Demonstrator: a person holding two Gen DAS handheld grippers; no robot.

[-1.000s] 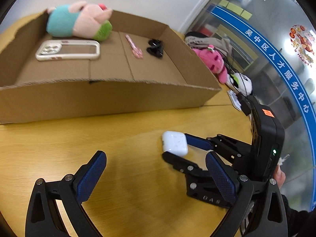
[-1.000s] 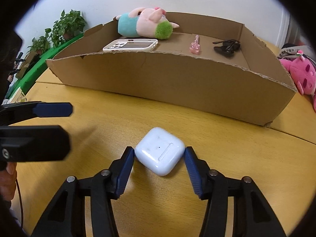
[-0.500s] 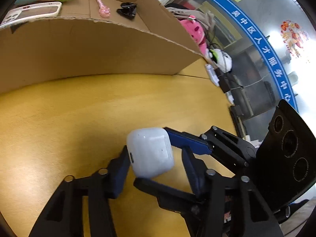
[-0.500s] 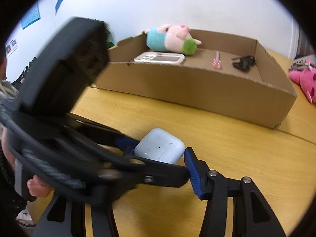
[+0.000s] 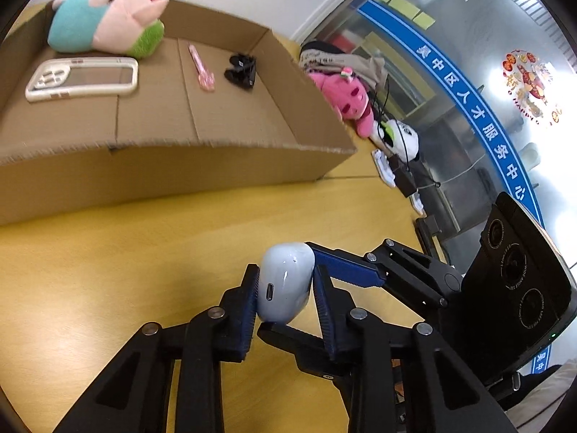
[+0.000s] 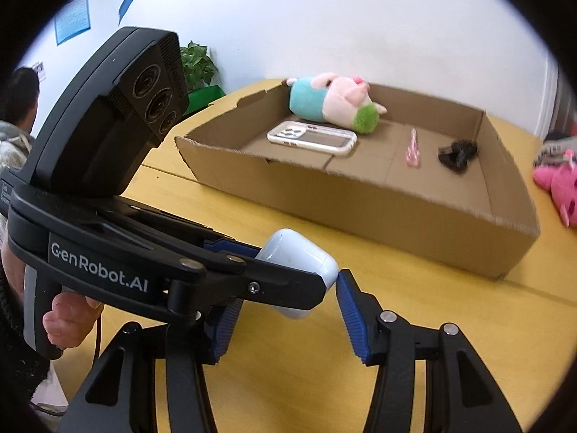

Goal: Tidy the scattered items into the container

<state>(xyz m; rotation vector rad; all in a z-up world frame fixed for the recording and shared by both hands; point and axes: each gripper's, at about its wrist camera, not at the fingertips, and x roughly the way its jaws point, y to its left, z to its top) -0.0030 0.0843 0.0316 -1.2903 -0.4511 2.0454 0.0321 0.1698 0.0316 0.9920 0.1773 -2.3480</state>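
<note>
On the left of the right wrist view a person's head (image 6: 21, 90) showed at nine o'clock before a white wall (image 6: 324, 18) hung with blue posters (image 6: 72, 18); a potted plant (image 6: 196, 63) stood at eleven o'clock behind the left gripper's camera housing; a hand (image 6: 66, 319) at eight o'clock gripped that tool's handle.

The left gripper (image 5: 285, 288) had just been closing, and its blue pads were clamped on the white earbud case (image 5: 286, 283), which hung clear of the yellow wooden table (image 5: 108, 270) at about six o'clock in the left wrist view; the right gripper (image 6: 285, 310) still bracketed the same case, with its right-hand pad just off the case's corner; its left-hand pad was hidden behind the left gripper's finger, so I could not tell whether it still pressed.

Beyond, at twelve to one o'clock, sat the shallow cardboard box (image 6: 360, 195); inside it, from left to right, lay a plush pig (image 6: 331, 103) against the far wall, a phone case (image 6: 312, 137) flat in front of it, a pink clip (image 6: 413, 148), and a small black item (image 6: 458, 151) near the right wall.

Further right, at three o'clock outside the box, a pink plush (image 5: 346, 97) lay beside a pile of cloth (image 5: 342, 59) and a black-and-white toy (image 5: 400, 140); glass panels with a blue lettered band (image 5: 479, 122) closed the room on that side.
</note>
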